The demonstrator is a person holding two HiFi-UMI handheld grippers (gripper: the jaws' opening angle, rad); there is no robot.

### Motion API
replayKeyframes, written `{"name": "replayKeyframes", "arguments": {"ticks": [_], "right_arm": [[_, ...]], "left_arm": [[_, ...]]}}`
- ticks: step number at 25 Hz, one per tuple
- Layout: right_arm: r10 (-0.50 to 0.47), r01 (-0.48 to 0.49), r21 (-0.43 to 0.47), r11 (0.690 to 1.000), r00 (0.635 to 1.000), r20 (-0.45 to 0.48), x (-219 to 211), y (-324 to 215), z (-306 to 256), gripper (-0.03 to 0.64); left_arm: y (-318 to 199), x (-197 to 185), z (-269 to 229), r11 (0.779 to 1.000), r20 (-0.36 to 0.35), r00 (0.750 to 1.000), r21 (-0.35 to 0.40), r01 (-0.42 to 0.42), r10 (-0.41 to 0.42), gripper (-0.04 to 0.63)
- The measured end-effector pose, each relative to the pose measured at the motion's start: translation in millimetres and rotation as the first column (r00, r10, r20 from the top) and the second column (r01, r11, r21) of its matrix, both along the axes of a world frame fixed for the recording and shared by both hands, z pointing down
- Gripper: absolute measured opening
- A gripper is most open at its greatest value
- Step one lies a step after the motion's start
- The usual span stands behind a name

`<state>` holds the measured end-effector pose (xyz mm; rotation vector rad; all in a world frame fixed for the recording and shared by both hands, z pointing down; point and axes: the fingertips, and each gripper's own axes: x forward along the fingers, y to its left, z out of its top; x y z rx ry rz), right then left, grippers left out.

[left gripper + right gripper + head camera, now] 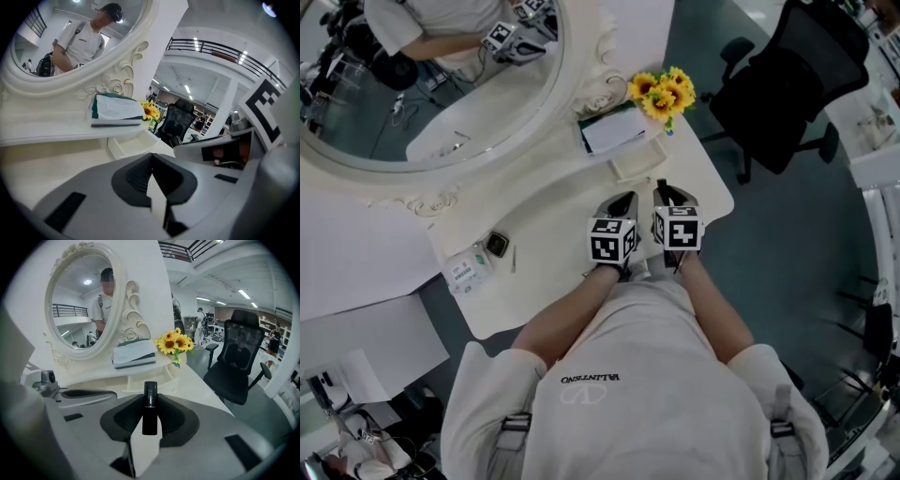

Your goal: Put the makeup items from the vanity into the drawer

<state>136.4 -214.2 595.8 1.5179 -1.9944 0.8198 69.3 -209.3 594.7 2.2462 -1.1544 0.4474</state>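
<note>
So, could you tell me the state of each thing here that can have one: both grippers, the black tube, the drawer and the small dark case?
left gripper: shut, nothing between its jaws.
right gripper: shut on the black tube.
black tube: upright between the right gripper's jaws, off the vanity.
drawer: pulled open; looks empty in the head view.
small dark case: lying flat on the vanity top, not in the drawer.
</note>
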Motion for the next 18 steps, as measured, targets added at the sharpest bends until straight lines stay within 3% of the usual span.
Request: {"name": "replayKeyframes", "arguments": {"ticks": [18], "right_arm": [[-0.013,0.012,0.044,0.999,1.000,0.026,7,-54,-9,0.106]], "left_arm": [[-48,7,-15,0.998,0.011,1.000,0.049,0.026,-0.027,0.002]]}}
